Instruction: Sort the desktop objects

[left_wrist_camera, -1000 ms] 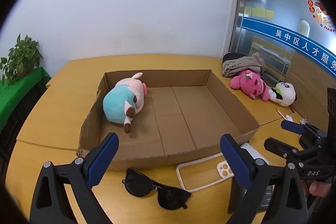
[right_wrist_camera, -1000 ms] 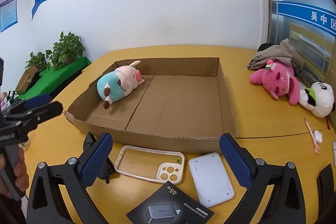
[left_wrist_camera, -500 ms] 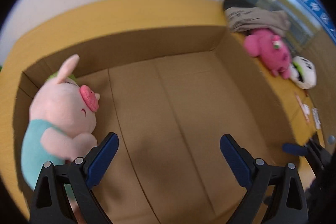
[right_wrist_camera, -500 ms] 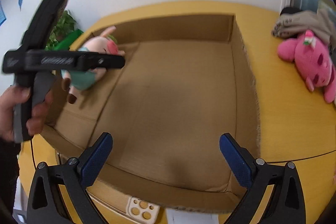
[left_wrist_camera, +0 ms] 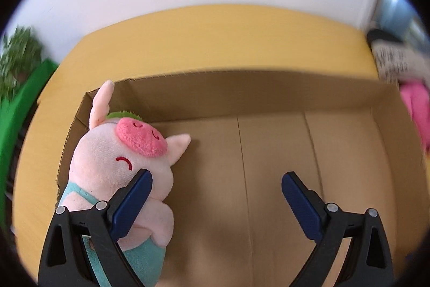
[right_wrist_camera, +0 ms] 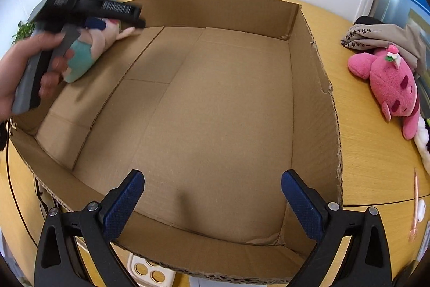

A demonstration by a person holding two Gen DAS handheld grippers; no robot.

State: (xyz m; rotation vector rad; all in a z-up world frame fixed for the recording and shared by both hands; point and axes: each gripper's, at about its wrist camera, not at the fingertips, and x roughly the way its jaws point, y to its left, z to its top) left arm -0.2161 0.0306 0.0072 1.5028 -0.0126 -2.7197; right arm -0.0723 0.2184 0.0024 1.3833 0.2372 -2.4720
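One pink pig plush (left_wrist_camera: 118, 160) in teal, lying in cardboard box (left_wrist_camera: 268, 96), lower body cut off behind released left tool (left_wrist_camera: 216, 197); right tool (right_wrist_camera: 212, 199) likewise released.

table (right_wrist_camera: 371, 160): wood | on it: cardboard box (right_wrist_camera: 317, 88), pink plush (right_wrist_camera: 389, 82), cloth (right_wrist_camera: 381, 36)

Both black-framed grippers, left gripper (left_wrist_camera: 217, 192) and right gripper (right_wrist_camera: 212, 191), carry dark blue textured pads (right_wrist_camera: 122, 202) and silver screws (left_wrist_camera: 100, 205).
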